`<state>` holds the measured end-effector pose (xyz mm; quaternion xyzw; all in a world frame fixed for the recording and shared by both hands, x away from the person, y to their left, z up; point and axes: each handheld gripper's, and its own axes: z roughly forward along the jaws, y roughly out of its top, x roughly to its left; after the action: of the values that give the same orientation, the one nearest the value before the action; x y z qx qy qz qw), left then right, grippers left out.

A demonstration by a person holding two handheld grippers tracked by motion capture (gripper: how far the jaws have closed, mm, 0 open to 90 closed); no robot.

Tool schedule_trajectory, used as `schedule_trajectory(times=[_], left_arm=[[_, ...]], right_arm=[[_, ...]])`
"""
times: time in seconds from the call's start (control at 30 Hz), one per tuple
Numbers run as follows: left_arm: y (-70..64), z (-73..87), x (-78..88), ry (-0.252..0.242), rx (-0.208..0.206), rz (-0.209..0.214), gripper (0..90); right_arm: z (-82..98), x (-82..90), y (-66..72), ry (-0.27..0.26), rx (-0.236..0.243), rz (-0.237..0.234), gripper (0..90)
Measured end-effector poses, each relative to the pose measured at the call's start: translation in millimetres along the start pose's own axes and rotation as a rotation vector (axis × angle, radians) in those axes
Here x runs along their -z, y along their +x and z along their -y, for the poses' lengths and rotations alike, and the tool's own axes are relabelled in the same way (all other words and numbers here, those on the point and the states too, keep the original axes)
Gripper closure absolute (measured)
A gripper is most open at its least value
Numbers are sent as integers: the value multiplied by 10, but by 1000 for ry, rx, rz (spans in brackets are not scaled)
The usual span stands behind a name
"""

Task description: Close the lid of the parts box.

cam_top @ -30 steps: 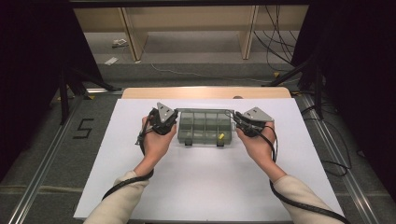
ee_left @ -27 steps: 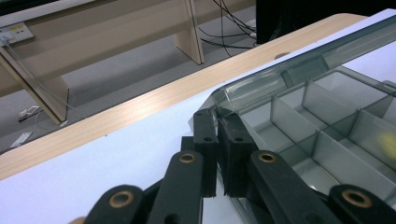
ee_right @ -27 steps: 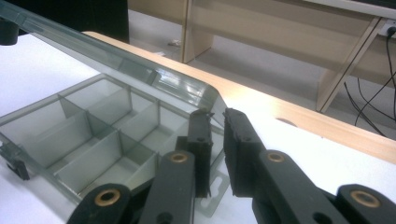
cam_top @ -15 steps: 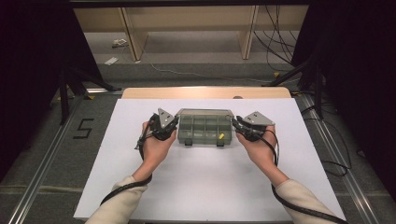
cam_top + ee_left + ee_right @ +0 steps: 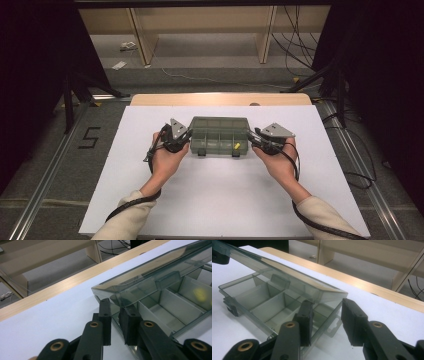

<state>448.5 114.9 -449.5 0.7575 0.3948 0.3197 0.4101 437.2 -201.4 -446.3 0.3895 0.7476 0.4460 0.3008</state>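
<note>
The left gripper (image 5: 115, 323) stands at the corner of the clear compartment box (image 5: 172, 305). Its jaws have just been opening a little, and the box's corner wall sits in the narrow gap between them. The lid (image 5: 150, 277) is raised above the compartments. Behind the box runs the wooden table edge (image 5: 62, 287).

I work in what looks like a lab or recording room: my desk (image 5: 220, 200) is covered by a plain white sheet, metal rails (image 5: 45, 185) run along the grey floor on both sides, loose cables (image 5: 300, 45) trail by bare wooden shelving (image 5: 200, 25), and black curtains (image 5: 35, 60) close in both sides.
</note>
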Motion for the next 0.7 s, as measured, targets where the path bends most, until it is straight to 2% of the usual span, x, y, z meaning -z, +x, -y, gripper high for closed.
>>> schedule_trajectory(times=[0.27, 0.43, 0.47, 0.5, 0.53, 0.6, 0.7], left_arm=[[-17, 28, 37, 13, -12, 17, 724], [-42, 54, 65, 42, -18, 45, 570], [-47, 60, 68, 56, -18, 58, 570], [-62, 74, 89, 58, -20, 83, 508], [-66, 78, 103, 65, -32, 92, 495], [-78, 77, 115, 89, -26, 129, 396], [-84, 67, 156, 87, -18, 142, 343]], right_arm=[[46, 22, -16, 11, -4, -29, 547], [79, 33, -18, 27, -3, -59, 493], [81, 36, -18, 29, 0, -69, 484], [81, 47, -9, 39, 5, -99, 461], [79, 52, -6, 42, 10, -106, 450], [70, 61, 0, 49, 17, -127, 436], [41, 65, 3, 39, 20, -149, 418]])
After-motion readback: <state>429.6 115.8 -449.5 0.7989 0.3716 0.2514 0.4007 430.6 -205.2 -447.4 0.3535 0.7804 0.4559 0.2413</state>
